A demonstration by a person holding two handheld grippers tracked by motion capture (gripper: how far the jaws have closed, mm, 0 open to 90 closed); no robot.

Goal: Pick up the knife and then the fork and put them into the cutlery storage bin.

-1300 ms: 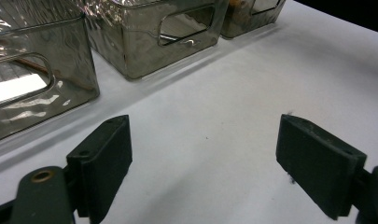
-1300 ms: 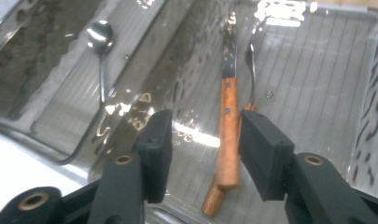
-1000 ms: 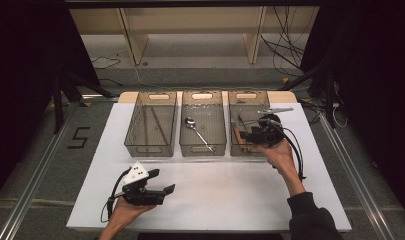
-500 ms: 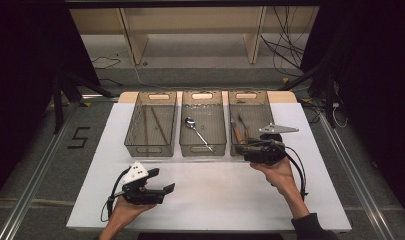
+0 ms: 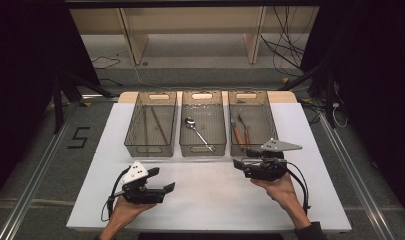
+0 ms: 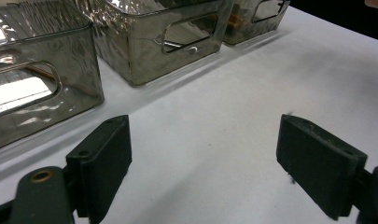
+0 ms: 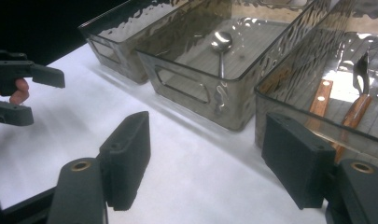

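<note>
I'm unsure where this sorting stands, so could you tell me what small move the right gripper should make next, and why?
Probably let the right gripper settle on the table in front of the right bin: its jaws stand open and hold nothing, and the wooden-handled utensils already lie inside that bin.

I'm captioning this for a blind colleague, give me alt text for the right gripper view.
The right gripper, jaws open and empty, hovers over a white table before three clear bins. The middle bin holds a spoon, the right bin wooden-handled utensils; the left gripper shows at far left.
</note>
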